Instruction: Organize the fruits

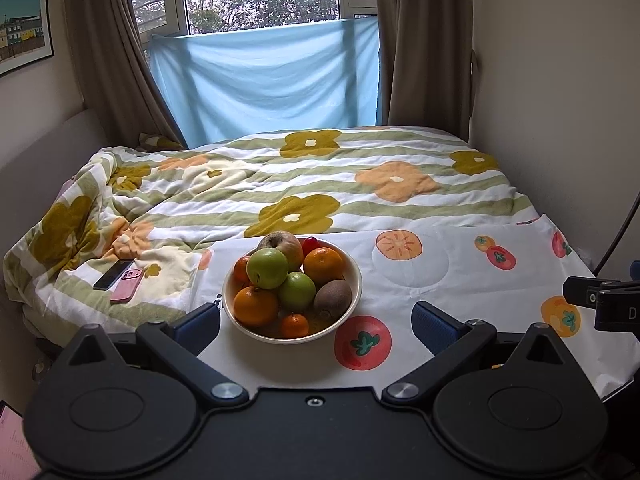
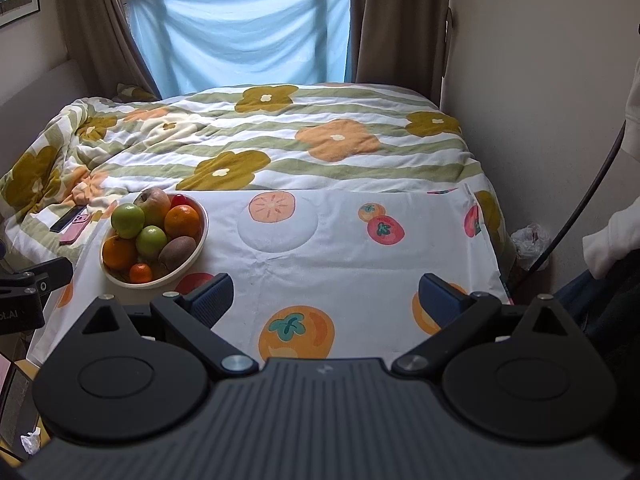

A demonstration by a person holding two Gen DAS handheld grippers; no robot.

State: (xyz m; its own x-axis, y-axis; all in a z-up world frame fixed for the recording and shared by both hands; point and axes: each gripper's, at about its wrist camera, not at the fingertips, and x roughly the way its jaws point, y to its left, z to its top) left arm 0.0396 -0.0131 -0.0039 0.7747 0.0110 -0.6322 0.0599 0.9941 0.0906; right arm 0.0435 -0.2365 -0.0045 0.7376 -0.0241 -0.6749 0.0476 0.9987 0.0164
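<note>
A cream bowl [image 1: 352, 304] [image 2: 202, 240] heaped with fruit stands on the fruit-print cloth. In it lie two green apples [image 1: 267, 268], a brownish apple [image 1: 282, 244], oranges [image 1: 324, 266], a small tangerine [image 1: 295, 326], a kiwi [image 1: 333, 298] and something red at the back [image 1: 310, 243]. My left gripper [image 1: 316, 326] is open just in front of the bowl, its blue pads wide apart on either side of the near rim. My right gripper [image 2: 326, 300] is open over bare cloth, to the right of the bowl, with nothing between its fingers.
Two phones, one pink [image 1: 127, 285] and one dark [image 1: 113, 275], lie on the flowered duvet [image 1: 320, 184] left of the bowl. A wall [image 1: 560, 120] runs along the right side. A white sleeve [image 2: 616, 240] and a black cable [image 2: 580, 208] show at the right edge.
</note>
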